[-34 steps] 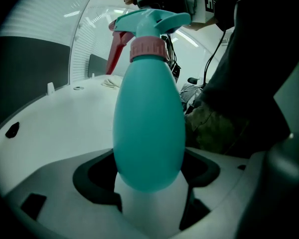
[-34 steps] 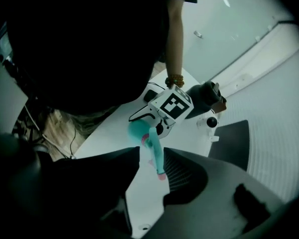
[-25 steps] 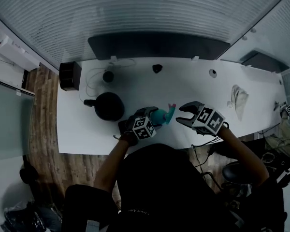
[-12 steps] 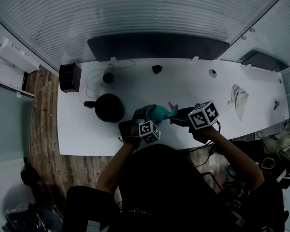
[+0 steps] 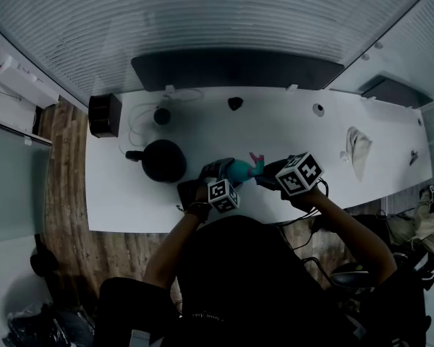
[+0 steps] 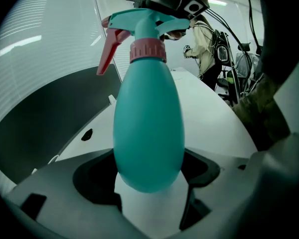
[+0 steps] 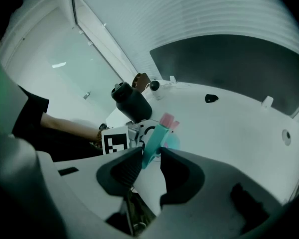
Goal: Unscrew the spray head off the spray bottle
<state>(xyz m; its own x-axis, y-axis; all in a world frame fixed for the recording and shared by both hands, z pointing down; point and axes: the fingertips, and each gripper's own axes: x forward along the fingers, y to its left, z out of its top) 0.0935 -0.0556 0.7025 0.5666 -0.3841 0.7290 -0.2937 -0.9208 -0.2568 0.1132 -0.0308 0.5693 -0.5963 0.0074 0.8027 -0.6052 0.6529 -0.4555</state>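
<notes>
A teal spray bottle [image 5: 239, 170] with a teal spray head [image 5: 257, 163] and pink trigger is held lying over the white table [image 5: 289, 129]. My left gripper [image 5: 220, 170] is shut on the bottle's round body [image 6: 148, 128], near its base. The pink collar [image 6: 147, 51] and spray head [image 6: 142, 21] point away from it. My right gripper [image 5: 264, 176] reaches in from the right. Its jaws are closing on the spray head [image 7: 154, 138], which fills the narrow gap between the pads [image 7: 172, 168]. Both pads touch it.
A black round kettle-like object [image 5: 163, 159] sits left of the bottle. A black box [image 5: 104, 113] and a white cable [image 5: 141, 114] lie at the far left. A crumpled cloth [image 5: 358, 149] is on the right. A long dark panel [image 5: 235, 67] runs along the table's back.
My right gripper has moved left from beside the bottle onto the spray head, rolled over, and its jaws have narrowed around it. The left gripper has kept its hold on the bottle.
</notes>
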